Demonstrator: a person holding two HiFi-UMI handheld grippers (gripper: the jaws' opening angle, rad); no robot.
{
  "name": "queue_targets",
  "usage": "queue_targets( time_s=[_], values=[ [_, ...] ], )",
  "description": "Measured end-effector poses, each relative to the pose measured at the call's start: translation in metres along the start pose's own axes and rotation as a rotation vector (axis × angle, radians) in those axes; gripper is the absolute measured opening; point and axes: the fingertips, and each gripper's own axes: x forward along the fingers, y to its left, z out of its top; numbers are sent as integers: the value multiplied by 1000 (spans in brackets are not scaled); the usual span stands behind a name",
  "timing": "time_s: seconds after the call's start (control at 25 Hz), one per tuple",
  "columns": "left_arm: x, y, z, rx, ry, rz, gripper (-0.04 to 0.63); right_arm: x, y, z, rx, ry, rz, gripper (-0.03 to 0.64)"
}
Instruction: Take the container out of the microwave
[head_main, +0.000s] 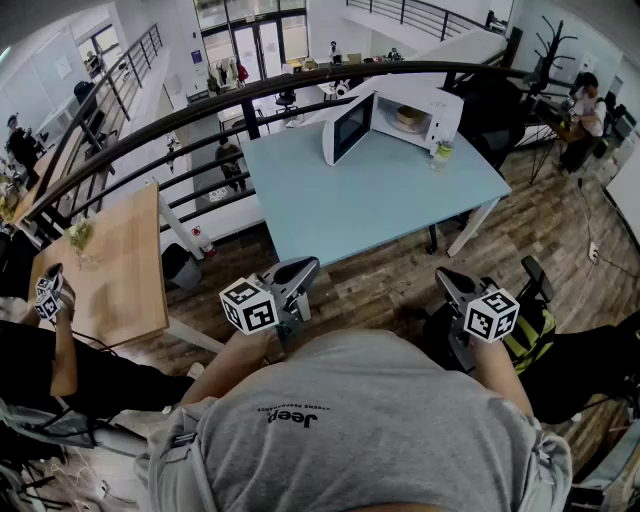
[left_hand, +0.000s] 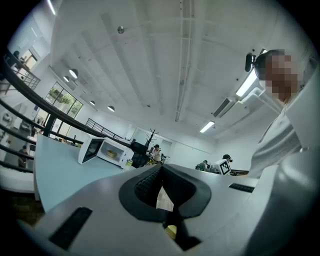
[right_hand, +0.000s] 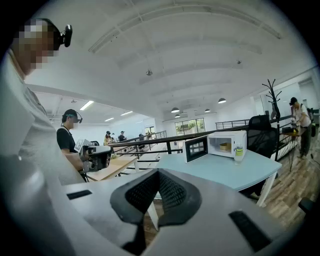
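The microwave (head_main: 436, 100) stands at the far end of the light-blue worktop (head_main: 370, 205), its door (head_main: 347, 128) swung wide open to its left. The container (head_main: 408, 117) sits inside the microwave's cavity, a low tan tub resting flat on its base. It is wider than tall, with its breadth running across the cavity; finer detail is too small to tell. A small bottle (head_main: 442, 153) stands upright on the worktop just in front of the microwave's right corner. Both claws are well apart from the microwave, off the worktop's near edge. The left claw (head_main: 306, 266) has its jaws together on nothing, and the right claw (head_main: 446, 279) is likewise closed and empty.
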Motion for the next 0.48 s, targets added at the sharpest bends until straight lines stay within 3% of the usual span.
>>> queue_targets(
  time_s=[0.48],
  values=[
    [32, -19, -2, 15, 23, -17, 9, -18, -23, 2, 21, -28, 4, 17]
  ],
)
